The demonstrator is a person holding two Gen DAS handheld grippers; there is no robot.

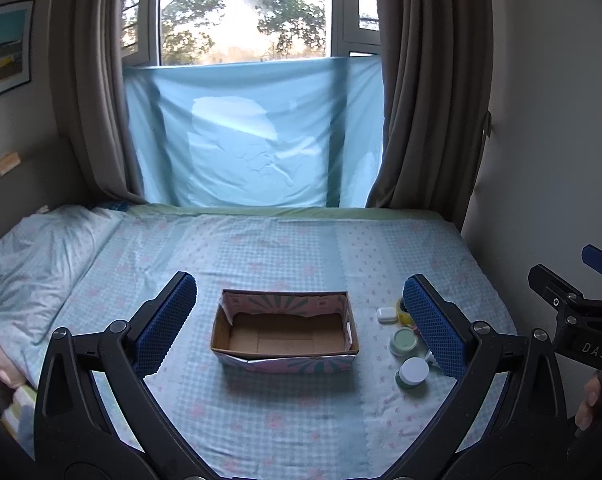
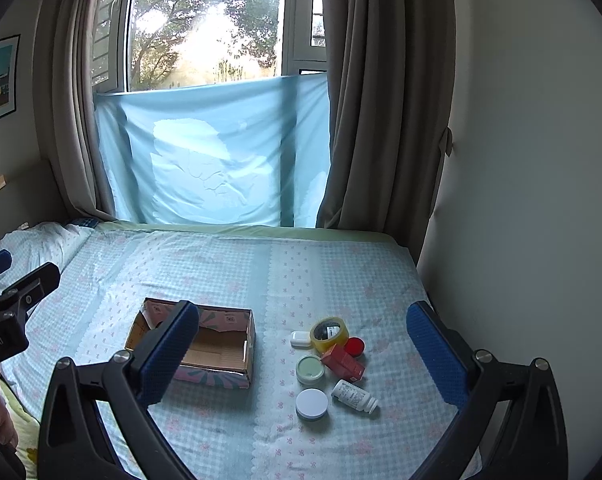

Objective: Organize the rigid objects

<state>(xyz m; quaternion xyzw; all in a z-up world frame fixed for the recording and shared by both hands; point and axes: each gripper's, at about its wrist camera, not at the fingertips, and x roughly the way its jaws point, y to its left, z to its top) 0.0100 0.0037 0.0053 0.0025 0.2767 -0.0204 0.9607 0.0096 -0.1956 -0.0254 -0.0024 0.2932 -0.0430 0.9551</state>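
Observation:
An open, empty cardboard box (image 1: 285, 336) (image 2: 205, 344) sits on the bed. To its right lies a cluster: a white earbud case (image 2: 300, 339) (image 1: 386, 314), a yellow tape roll (image 2: 329, 334), a red lid (image 2: 355, 346), a red carton (image 2: 343, 362), a green-lidded jar (image 2: 310, 369) (image 1: 403, 340), a white-lidded jar (image 2: 311, 404) (image 1: 413, 372) and a white pill bottle (image 2: 355, 396) on its side. My left gripper (image 1: 299, 322) is open above the box. My right gripper (image 2: 305, 356) is open above the cluster. Both are empty.
The bed (image 1: 301, 248) has a blue checked sheet and a pillow (image 1: 41, 264) at the left. A wall (image 2: 521, 200) borders the bed on the right. Curtains and a window with a blue cloth (image 1: 253, 136) stand behind.

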